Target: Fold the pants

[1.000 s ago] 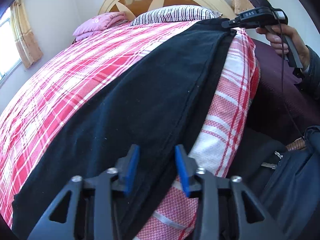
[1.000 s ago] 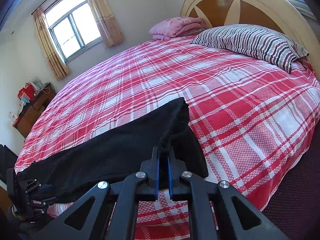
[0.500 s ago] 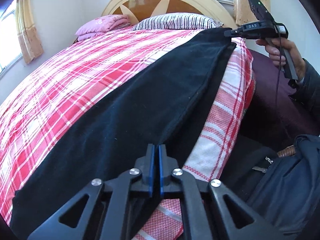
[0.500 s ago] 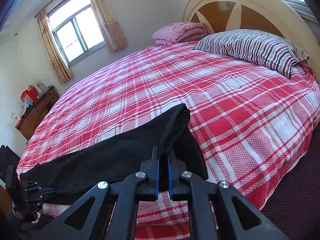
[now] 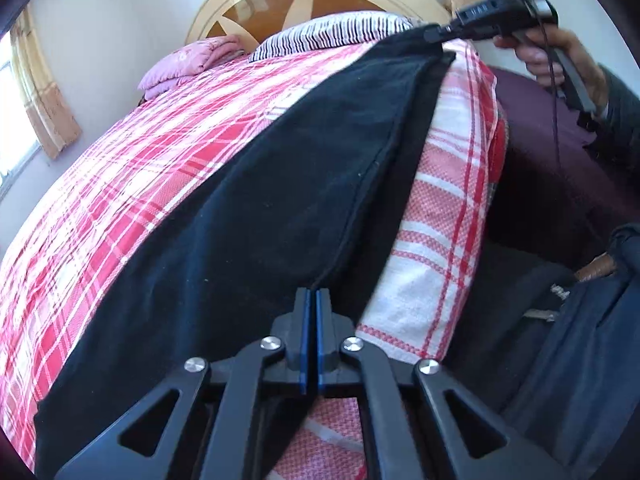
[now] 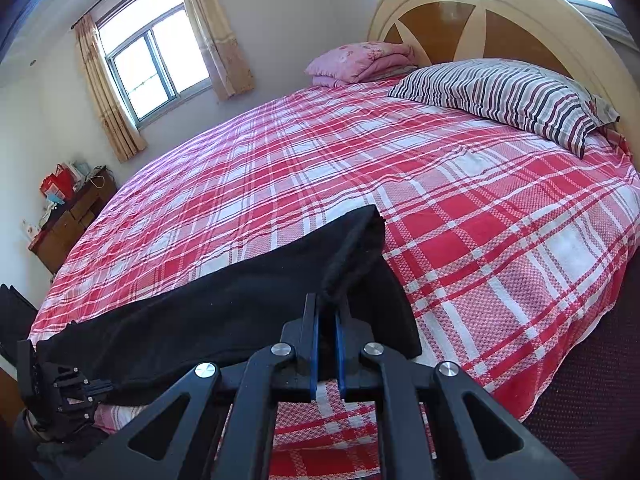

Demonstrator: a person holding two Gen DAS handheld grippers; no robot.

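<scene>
Daylight, bright. Main source: window (image 6: 154,70) at far left of right wrist view, panes blown out white. Glare on headboard (image 6: 452,8). Black pants (image 5: 260,216) read as near-flat black, little fold detail. Left wrist view has slight motion blur on bedspread (image 5: 120,184). Heavy fisheye bending, dark vignette at corners in both.

A wide bed (image 6: 400,184) under a red, pink and white plaid sheet fills the room, with a cream arched headboard (image 6: 480,4) set with brown wood panels, a striped pillow (image 6: 508,96) and a folded pink blanket (image 6: 360,62) at its head. Daylight enters through a window (image 6: 154,66) with beige patterned curtains (image 6: 216,28) in a pale wall. A low wooden cabinet (image 6: 68,220) carrying red bags and clutter stands in the corner beyond the bed's far side.
</scene>
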